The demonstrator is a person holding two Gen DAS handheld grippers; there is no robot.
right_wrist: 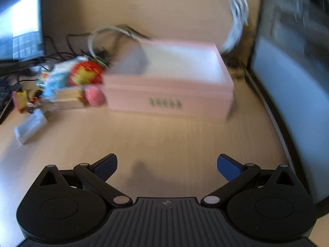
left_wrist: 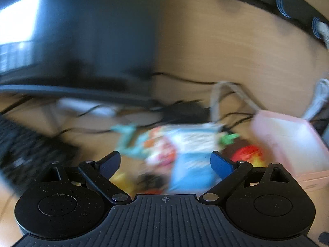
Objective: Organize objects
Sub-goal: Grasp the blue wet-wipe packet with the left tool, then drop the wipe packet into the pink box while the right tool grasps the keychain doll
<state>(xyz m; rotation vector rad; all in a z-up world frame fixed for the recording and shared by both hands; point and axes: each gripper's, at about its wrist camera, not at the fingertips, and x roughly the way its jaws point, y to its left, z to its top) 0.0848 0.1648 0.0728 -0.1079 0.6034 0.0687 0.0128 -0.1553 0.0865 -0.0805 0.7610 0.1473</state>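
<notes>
both views were smeared by motion blur, so small detail could not be read. the left gripper [left_wrist: 165,161] hung with its jaws spread wide and nothing between them, above a heap of small packets [left_wrist: 176,144] on the wooden desk [left_wrist: 236,57]. in that heap a blue and white packet [left_wrist: 193,156] lay nearest the blue pads, a teal piece [left_wrist: 127,140] stuck out to the left, and a red and yellow item [left_wrist: 247,155] sat on the right, just beside the near left corner of the pink box [left_wrist: 287,140]. what any of them was could not be told. dark cables [left_wrist: 185,80] ran across the desk behind the heap, and a keyboard [left_wrist: 22,144] lay at the far left. the right gripper [right_wrist: 167,165] was also wide open and empty, over bare desk [right_wrist: 164,135], well short of the pink box [right_wrist: 170,90]. that box stood open-topped in the middle of the right wrist view, its inside pale, dark print on its near wall. against its left end rested the red and yellow item [right_wrist: 86,73], a round pink thing [right_wrist: 94,96] and the other packets [right_wrist: 55,78]; a small white block [right_wrist: 30,127] lay apart, nearer and further left. a monitor [right_wrist: 22,24] glowed far left, and a white cable [right_wrist: 236,20] hung behind the box on the right.
</notes>
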